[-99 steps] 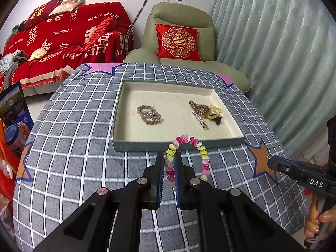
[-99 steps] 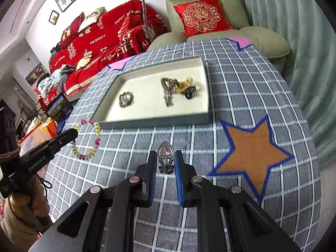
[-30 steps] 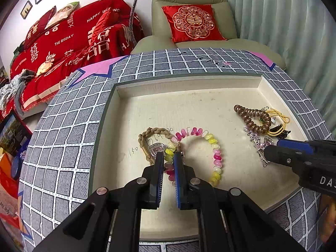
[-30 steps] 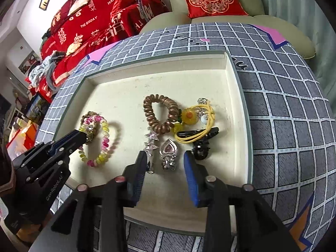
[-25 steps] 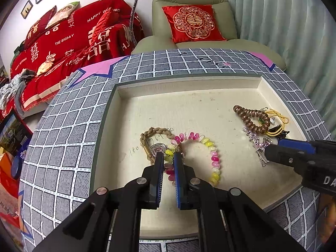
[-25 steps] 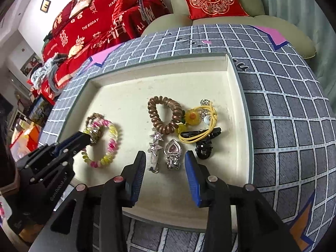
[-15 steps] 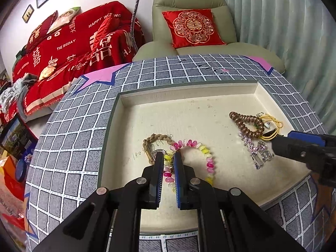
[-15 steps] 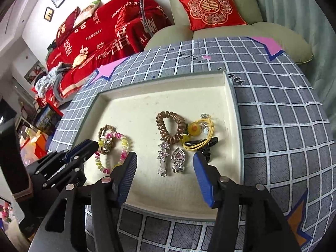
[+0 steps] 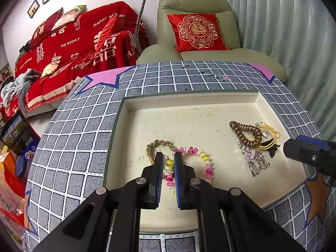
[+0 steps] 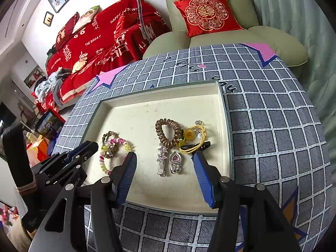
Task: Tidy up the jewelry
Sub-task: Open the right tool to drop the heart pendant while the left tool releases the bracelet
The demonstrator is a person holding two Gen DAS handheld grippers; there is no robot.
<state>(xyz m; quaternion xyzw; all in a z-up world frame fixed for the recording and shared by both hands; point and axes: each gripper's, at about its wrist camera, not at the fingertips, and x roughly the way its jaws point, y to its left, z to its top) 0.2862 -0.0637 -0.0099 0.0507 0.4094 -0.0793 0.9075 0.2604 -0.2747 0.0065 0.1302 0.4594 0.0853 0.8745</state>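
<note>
A cream-lined tray sits on the checked table. My left gripper has its jaws slightly apart around the pink-and-yellow bead bracelet, which lies on the tray floor partly over a braided brown band. My right gripper is open wide and empty above the heart hair clip and a star clip. Beside them lie a brown spiral hair tie and a yellow cord with a black clip.
The checked tablecloth has pink and orange star patches. A green armchair with a red cushion stands behind the table, a red-covered sofa at the left, and a curtain at the right. Boxes lie on the floor at left.
My left gripper set the bead bracelet down in the tray and its jaws have parted slightly. My right gripper has opened wider and drawn back and up from the heart clip.
</note>
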